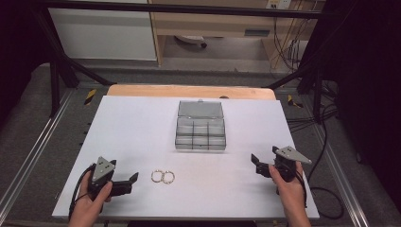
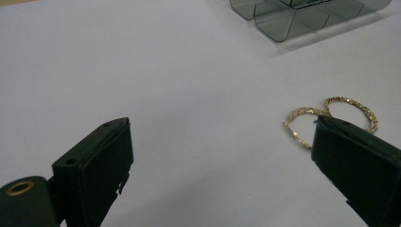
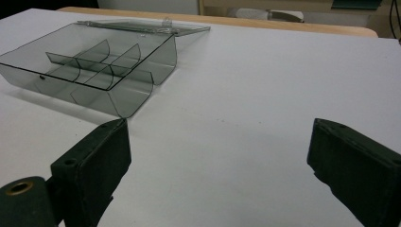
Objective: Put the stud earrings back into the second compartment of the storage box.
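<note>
- Left gripper [image 1: 134, 178], at about 7 o'clock on the table: matte black blocky jaws spread wide with nothing between them, a grey three-cornered plate on top, held in the person's left hand [image 1: 90, 203].
- Right gripper [image 1: 255, 159], at about 4 o'clock: the same black, flat-faced jaws, wide apart and empty, held in the right hand [image 1: 289, 189].
- Two gold hoop rings [image 1: 162, 177], at 6 o'clock, lie flat just beside the left gripper's tips. They are thin, round and side by side, touching or nearly so. In the left gripper view their bands look finely beaded and glittery [image 2: 331, 116], and one jaw partly covers the nearer hoop.
- White table sheet [image 1: 142, 127]: smooth, matte, rectangular.
- Clear smoky-grey plastic organiser box [image 1: 200, 132], at centre toward 12 o'clock, well apart from both grippers: curved-bottomed compartments split by thin dividers, its hinged lid [image 1: 200, 109] laid open flat behind it.
- Pale wooden tabletop edge [image 1: 189, 91] with rounded corners, beyond the sheet.
</note>
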A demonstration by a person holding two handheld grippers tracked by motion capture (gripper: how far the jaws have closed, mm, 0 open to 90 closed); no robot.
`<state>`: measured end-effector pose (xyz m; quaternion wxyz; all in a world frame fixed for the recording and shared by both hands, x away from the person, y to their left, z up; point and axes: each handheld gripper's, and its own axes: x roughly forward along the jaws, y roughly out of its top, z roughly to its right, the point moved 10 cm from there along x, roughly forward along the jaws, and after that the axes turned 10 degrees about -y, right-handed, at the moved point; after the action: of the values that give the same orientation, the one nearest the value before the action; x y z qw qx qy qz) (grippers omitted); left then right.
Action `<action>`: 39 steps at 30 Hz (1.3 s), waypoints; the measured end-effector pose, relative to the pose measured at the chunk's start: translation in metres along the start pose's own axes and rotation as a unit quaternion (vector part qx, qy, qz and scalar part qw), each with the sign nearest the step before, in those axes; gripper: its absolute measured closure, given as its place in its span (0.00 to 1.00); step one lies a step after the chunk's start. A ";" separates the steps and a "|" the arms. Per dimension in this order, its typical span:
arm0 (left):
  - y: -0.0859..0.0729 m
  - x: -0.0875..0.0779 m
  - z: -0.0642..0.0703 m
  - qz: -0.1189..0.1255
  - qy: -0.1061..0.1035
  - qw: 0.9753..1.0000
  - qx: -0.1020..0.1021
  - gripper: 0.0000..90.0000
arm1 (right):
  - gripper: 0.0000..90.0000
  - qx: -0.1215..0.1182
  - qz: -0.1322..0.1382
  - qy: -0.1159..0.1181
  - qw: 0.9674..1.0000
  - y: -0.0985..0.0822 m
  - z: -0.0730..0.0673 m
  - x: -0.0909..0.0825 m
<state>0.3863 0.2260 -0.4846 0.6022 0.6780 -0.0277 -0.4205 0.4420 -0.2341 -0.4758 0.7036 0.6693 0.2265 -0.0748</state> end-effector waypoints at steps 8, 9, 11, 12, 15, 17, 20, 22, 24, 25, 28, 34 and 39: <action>0.000 0.000 0.001 0.000 -0.002 1.000 0.000 0.08 | 0.09 -0.005 -0.006 0.019 1.000 -0.001 -0.011 0.000; 0.000 0.001 0.001 -0.002 -0.002 1.000 0.002 0.08 | 0.08 -0.007 -0.010 0.023 1.000 -0.002 -0.013 -0.001; 0.000 0.001 0.001 -0.002 -0.002 1.000 0.002 0.08 | 0.07 -0.012 -0.019 0.032 0.999 -0.005 -0.018 0.000; 0.001 0.001 0.003 -0.002 -0.004 1.000 0.003 0.08 | 0.06 -0.012 -0.026 0.039 0.999 -0.007 -0.021 0.000; 0.000 0.002 0.004 -0.004 -0.007 1.000 0.003 0.08 | 0.06 -0.029 -0.045 0.057 0.997 -0.013 -0.032 0.001; -0.003 0.002 0.002 -0.012 -0.006 1.000 0.006 0.08 | 0.07 -0.044 -0.060 0.063 0.995 -0.017 -0.039 0.004; -0.003 0.003 0.002 -0.010 -0.007 1.000 0.003 0.08 | 0.06 -0.052 -0.064 0.074 0.994 -0.018 -0.049 0.006; -0.002 0.003 0.003 -0.010 -0.009 1.000 0.001 0.08 | 0.06 -0.054 -0.071 0.088 0.992 -0.020 -0.058 0.005; -0.002 0.003 0.005 -0.011 -0.016 1.000 0.001 0.08 | 0.06 -0.061 -0.084 0.101 0.989 -0.024 -0.068 0.004; -0.002 0.004 0.006 -0.008 -0.022 1.000 -0.004 0.08 | 0.06 -0.061 -0.086 0.105 0.989 -0.024 -0.072 0.003; -0.003 0.005 0.007 -0.011 -0.027 1.000 -0.006 0.08 | 0.07 -0.060 -0.085 0.116 0.988 -0.022 -0.086 0.002; -0.003 0.006 0.009 -0.013 -0.031 0.999 -0.002 0.08 | 0.08 -0.079 -0.095 0.144 0.982 -0.023 -0.123 0.002; -0.002 0.005 0.010 -0.010 -0.036 0.999 -0.001 0.08 | 0.09 -0.108 -0.097 0.162 0.976 -0.025 -0.156 0.004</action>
<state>0.3825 0.2159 -0.4886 0.5969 0.6624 -0.0419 -0.4507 0.4007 -0.0834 -0.5005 0.7147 0.5679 0.4082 -0.0079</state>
